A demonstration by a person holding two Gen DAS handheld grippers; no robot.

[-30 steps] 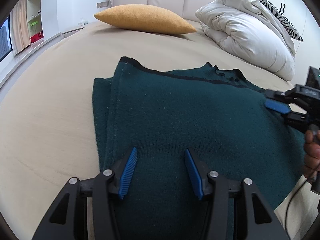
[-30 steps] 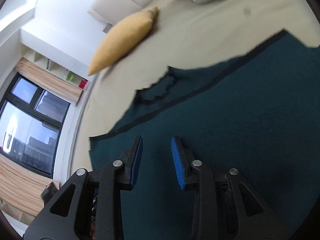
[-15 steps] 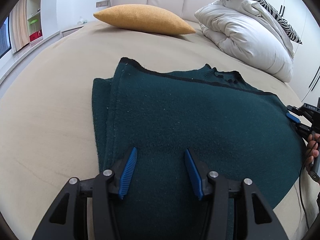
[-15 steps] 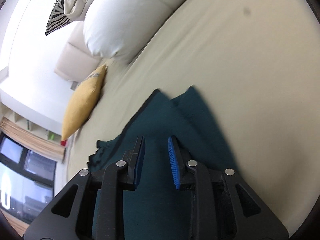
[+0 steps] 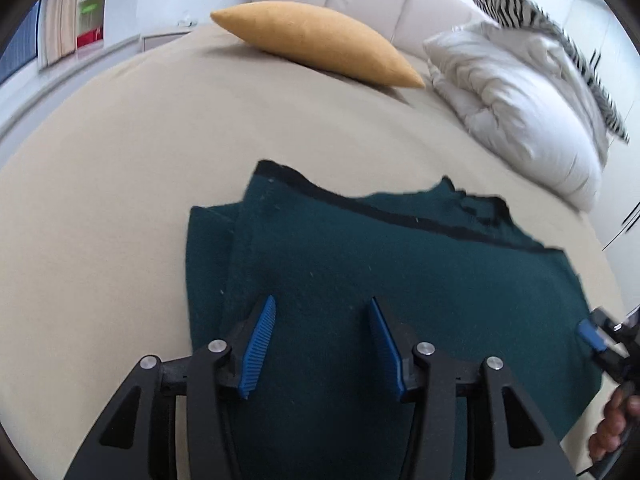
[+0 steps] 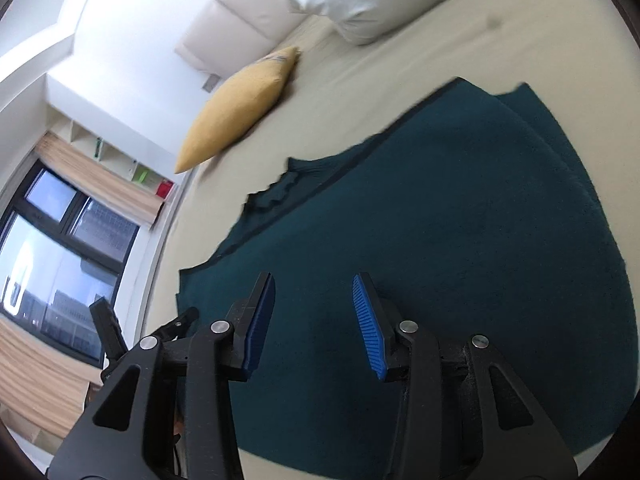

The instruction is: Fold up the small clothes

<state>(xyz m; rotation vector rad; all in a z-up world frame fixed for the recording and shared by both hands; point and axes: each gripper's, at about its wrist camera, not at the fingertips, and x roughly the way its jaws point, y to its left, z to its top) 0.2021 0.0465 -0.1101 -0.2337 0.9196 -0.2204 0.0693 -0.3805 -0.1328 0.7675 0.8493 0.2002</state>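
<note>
The dark green garment [image 5: 400, 280] lies folded once on the bed [image 5: 100, 200]; further folds likely remain. Left gripper [image 5: 322, 344] and right gripper [image 6: 312, 320] hover, fingers apart.

Bed [image 5: 100, 216] with beige cover, bearing a folded dark green garment [image 5: 400, 280] at 6 o'clock, a mustard cushion [image 5: 316, 54] at 12, and a white duvet [image 5: 520, 112] at 2.
</note>
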